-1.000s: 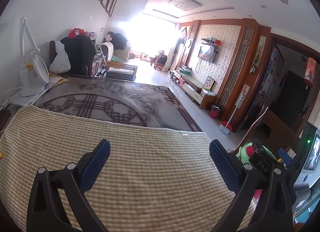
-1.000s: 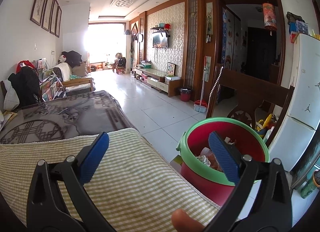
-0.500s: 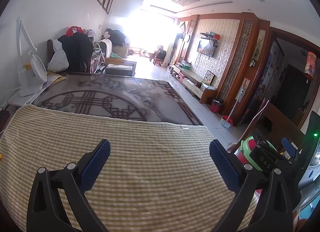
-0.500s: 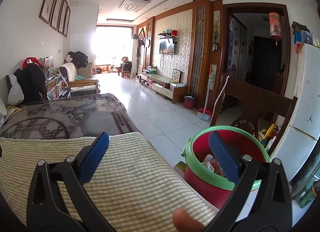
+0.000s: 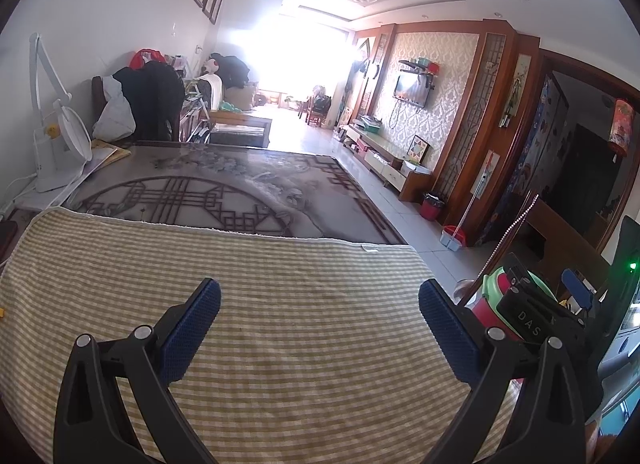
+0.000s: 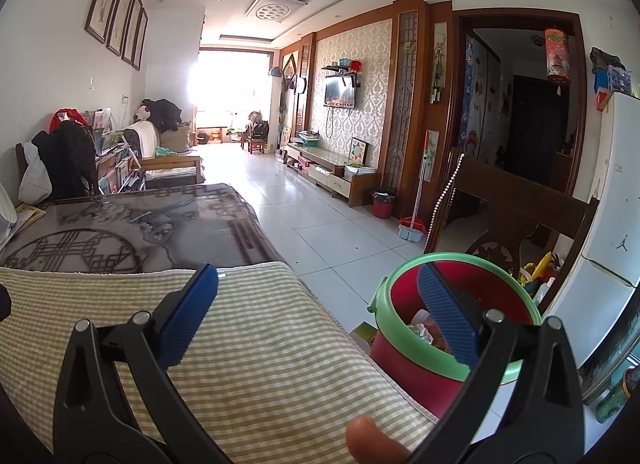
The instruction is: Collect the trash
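My left claw (image 5: 319, 306) hangs released, its blue pads spread wide with nothing between them, low over the checked cloth (image 5: 280, 328) that covers the near end of the desk (image 5: 224, 192). My right claw (image 6: 318, 296) is released too, and empty: its left pad sits over the right edge of the cloth, its right pad in line with the open mouth of the bin (image 6: 436, 348). A fingertip (image 6: 372, 438) of mine shows at the bottom of the right view, just under that claw.

The bin is red with a green rim and stands just past the right edge of the cloth, lower than the desk top. The trash (image 6: 424, 328) lies inside it, crumpled wrappers and something shiny, partly hidden behind my right pad. From the left view the bin (image 5: 490, 306) shows only as a sliver behind the body of my right claw.

Beyond the cloth the desk top is bare, dark and glossy, with a round lattice pattern. At its far left corner stands a white lamp (image 5: 52, 136); behind that, a dark jacket (image 5: 154, 100) hangs over a chair. Farther from the bin, across the tiled floor (image 6: 320, 232), a small red basket (image 6: 382, 204) stands by the low cabinet, and a television (image 6: 340, 92) hangs on the wall above it.
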The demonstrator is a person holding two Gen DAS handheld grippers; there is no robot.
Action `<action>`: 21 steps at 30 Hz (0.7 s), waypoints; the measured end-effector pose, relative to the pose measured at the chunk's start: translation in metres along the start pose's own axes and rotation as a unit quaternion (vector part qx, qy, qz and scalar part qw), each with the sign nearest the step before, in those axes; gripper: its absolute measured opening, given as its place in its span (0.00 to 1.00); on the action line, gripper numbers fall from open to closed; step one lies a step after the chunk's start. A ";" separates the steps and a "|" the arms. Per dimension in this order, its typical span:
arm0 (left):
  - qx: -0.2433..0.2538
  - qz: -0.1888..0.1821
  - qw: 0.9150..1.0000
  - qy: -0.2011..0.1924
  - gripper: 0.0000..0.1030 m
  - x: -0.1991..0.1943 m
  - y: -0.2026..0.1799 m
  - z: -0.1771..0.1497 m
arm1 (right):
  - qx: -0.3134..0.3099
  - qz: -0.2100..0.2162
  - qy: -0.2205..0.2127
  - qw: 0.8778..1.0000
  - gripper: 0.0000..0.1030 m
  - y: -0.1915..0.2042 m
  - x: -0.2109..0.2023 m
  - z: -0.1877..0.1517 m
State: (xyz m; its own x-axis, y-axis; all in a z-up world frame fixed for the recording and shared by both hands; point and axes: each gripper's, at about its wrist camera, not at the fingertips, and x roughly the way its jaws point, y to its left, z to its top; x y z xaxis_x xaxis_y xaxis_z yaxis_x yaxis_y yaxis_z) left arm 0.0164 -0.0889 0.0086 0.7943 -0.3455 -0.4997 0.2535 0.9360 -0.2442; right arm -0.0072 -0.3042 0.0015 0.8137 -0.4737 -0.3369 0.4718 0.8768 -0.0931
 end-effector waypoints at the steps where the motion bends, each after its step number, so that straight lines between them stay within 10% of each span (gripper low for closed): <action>1: 0.000 0.000 1.000 0.000 0.92 0.000 0.000 0.000 | 0.000 0.000 0.000 1.000 0.95 0.000 0.000 0.000; 21: -0.002 -0.003 1.000 0.010 0.92 0.004 -0.001 -0.005 | -0.023 0.026 0.016 0.999 0.95 0.014 0.006 -0.005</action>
State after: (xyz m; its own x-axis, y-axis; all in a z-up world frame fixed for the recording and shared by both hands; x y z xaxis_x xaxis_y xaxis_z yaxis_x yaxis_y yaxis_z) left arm 0.0170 -0.0913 0.0022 0.7810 -0.3530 -0.5152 0.2559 0.9334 -0.2516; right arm 0.0023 -0.2945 -0.0060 0.8244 -0.4258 -0.3729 0.4132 0.9030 -0.1177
